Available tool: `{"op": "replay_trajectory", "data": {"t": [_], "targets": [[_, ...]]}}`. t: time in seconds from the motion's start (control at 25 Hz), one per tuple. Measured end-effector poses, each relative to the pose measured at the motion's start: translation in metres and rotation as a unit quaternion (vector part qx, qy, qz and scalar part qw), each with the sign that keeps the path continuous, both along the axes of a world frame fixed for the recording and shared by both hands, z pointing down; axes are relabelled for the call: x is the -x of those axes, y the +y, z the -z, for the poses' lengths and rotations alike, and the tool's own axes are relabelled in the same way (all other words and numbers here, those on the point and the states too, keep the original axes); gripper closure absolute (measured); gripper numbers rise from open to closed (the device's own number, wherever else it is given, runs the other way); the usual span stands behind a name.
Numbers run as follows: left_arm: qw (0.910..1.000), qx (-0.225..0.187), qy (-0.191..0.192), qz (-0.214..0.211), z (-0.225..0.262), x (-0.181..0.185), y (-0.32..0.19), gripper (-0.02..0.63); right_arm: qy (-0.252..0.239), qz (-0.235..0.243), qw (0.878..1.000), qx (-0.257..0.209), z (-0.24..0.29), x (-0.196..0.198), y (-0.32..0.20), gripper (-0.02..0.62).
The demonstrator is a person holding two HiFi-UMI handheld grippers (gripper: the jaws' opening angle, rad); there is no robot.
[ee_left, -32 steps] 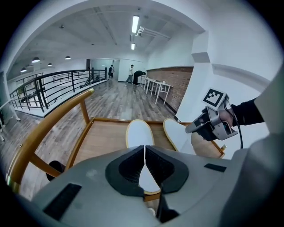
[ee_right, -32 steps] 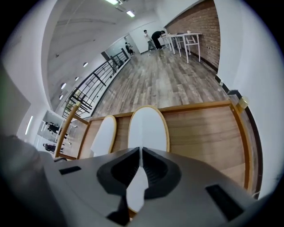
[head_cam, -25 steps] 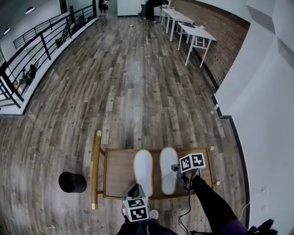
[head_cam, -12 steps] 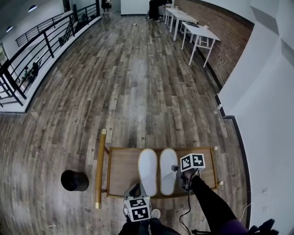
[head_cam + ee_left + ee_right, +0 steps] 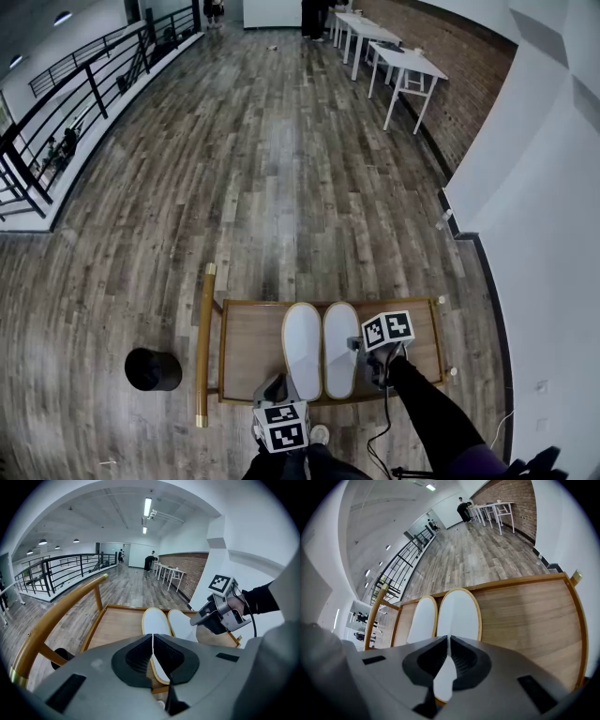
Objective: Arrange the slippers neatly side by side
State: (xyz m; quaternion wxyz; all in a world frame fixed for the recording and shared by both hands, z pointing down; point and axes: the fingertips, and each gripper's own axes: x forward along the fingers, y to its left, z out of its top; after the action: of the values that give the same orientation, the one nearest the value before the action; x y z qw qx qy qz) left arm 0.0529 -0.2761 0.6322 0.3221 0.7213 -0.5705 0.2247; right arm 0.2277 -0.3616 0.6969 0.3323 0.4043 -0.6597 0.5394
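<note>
Two white slippers with tan rims lie flat on the wooden counter [image 5: 248, 349] at the bottom centre of the head view. The left slipper [image 5: 302, 349] and the right slipper [image 5: 339, 339] run lengthwise up the frame, with their long edges touching or very nearly so and their far ends about level. I have the right gripper [image 5: 360, 352] angled down at the lower right edge of the right slipper. In its own view the fingers are clenched almost together on that slipper's near end, and white material shows in the slit between the pads. My left gripper [image 5: 152, 637] sits lower in the head view, just below the near end of the left slipper. Its fingers are clenched pad against pad, and the slipper is visible beyond them rather than in them. A dark sleeve [image 5: 427, 412] runs from the lower right corner up to the right gripper. A rounded wooden rail [image 5: 203, 342] stands along the counter's left side, and a black cylinder [image 5: 153, 369] rests on the plank floor [image 5: 272, 169] just left of it. White tables [image 5: 403, 64] line the brick wall at upper right, and a black railing [image 5: 84, 89] crosses the upper left.
</note>
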Motion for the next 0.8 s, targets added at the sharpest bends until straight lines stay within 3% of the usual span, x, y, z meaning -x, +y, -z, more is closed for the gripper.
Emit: {"op": "replay_trajectory", "data": {"t": [0.6,0.8], "targets": [[1.0,-0.001,0.003,-0.004,-0.001,-0.005,-0.002,0.595,0.003,0.012,1.0,-0.016,0.004,-0.006,0.002,0.577],[1.0,-0.009,-0.001,-0.002,0.008,-0.003,-0.008,0.595,0.007,0.01,0.999,-0.042,0.023,-0.015,0.003,0.575]]}}
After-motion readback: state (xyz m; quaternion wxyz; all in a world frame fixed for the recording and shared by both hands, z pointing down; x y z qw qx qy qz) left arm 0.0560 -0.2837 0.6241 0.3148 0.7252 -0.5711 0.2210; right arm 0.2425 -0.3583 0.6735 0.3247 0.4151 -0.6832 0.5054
